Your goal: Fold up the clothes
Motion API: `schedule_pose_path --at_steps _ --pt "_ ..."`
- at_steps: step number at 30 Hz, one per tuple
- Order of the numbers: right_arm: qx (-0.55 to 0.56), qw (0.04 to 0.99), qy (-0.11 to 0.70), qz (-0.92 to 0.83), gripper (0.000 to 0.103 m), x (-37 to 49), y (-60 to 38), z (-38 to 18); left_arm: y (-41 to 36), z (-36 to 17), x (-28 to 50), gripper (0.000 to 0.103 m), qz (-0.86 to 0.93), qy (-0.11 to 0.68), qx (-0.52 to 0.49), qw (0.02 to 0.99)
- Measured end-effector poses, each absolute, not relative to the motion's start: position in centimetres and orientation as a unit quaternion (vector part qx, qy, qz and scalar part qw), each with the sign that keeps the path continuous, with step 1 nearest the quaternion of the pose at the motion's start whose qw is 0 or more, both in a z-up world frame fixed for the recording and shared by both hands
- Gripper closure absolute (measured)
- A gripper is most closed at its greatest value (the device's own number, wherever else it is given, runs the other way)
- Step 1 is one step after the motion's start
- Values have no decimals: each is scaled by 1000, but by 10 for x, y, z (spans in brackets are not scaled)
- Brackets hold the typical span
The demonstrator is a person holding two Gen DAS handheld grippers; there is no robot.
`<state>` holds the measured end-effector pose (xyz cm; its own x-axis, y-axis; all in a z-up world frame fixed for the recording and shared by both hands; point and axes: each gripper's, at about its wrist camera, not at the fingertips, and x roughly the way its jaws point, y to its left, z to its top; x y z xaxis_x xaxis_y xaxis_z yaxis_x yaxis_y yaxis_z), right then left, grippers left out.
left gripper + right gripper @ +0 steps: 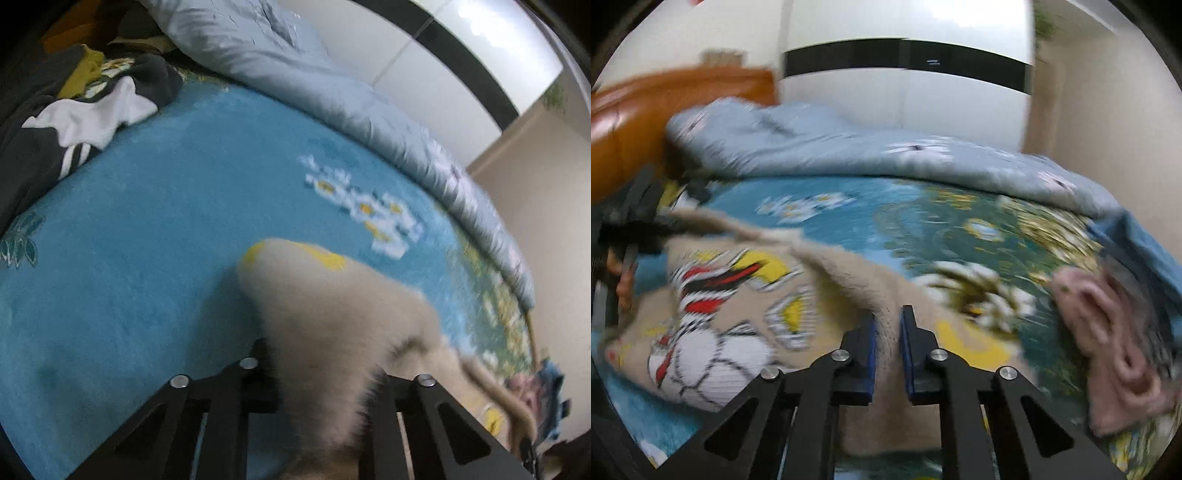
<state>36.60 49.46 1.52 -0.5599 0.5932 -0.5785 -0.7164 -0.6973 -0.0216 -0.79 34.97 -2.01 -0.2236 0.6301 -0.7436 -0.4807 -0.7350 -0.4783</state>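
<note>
The fold is barely begun, as far as these views show. The beige fleece garment (746, 317), printed with a football and red, yellow and black shapes, lies spread and rumpled on the blue flowered bedspread (140, 229), and no clean crease or doubled layer can be made out on it. The right gripper (888, 325) has its blue-padded fingers (870, 347) pinched narrow on a raised ridge of that fleece, which runs straight up between them and away to the left ahead of the tips. The left gripper (317, 365) is likewise clamped on the same garment: a thick tuft of beige pile fills the gap between its black fingers and bulges forward beyond them, a yellow patch showing at its far end. So both edges look gripped and ready to be lifted or carried over, which I judge to be the first real fold. Plenty is left. Far ahead and to the left of the left fingers sits a pile of dark clothes (74, 110) with white and mustard pieces, not folded. Close to the right of the right fingers lies a crumpled pink garment (1115, 354), also waiting. A grey-blue duvet (849, 147) is heaped along the far side of the bed.
</note>
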Motion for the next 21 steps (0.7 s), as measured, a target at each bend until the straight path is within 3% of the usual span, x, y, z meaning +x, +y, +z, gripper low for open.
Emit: schedule_pose_path --at_steps 5,12,15,18,21 --pt "-234 368 181 882 93 400 530 41 352 22 -9 93 797 -63 -468 376" --pt "-146 347 167 911 94 369 569 132 306 127 -59 94 842 -134 -369 370" --pt "-107 353 162 915 101 352 593 171 274 161 -92 94 864 -162 -331 342" --pt "-103 364 174 909 101 330 620 188 263 160 -114 94 886 -120 -322 310" --pt "-133 358 206 901 101 304 640 173 257 120 -141 94 883 -92 -369 277"
